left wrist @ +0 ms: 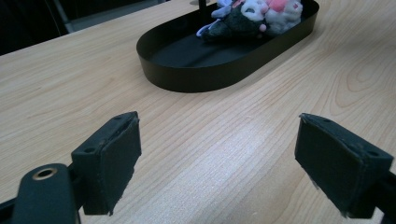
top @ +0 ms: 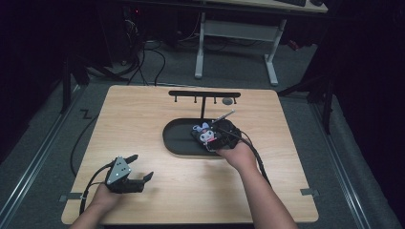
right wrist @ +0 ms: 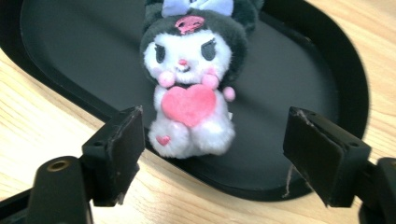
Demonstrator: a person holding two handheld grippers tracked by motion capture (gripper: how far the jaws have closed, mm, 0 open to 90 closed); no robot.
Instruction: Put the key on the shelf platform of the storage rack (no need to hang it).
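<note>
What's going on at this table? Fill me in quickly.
A person works with a hand-held gripper in each hand. The right hand-held gripper hangs over the near end of the black oval tray, jaws wide open and clear of the plush toy, which lies in the tray untouched. The toy is a small dark-hooded doll with a pink heart. The left hand-held gripper sits off to the side above the wooden table, open and empty. A black hook rack stands behind the tray.
</note>
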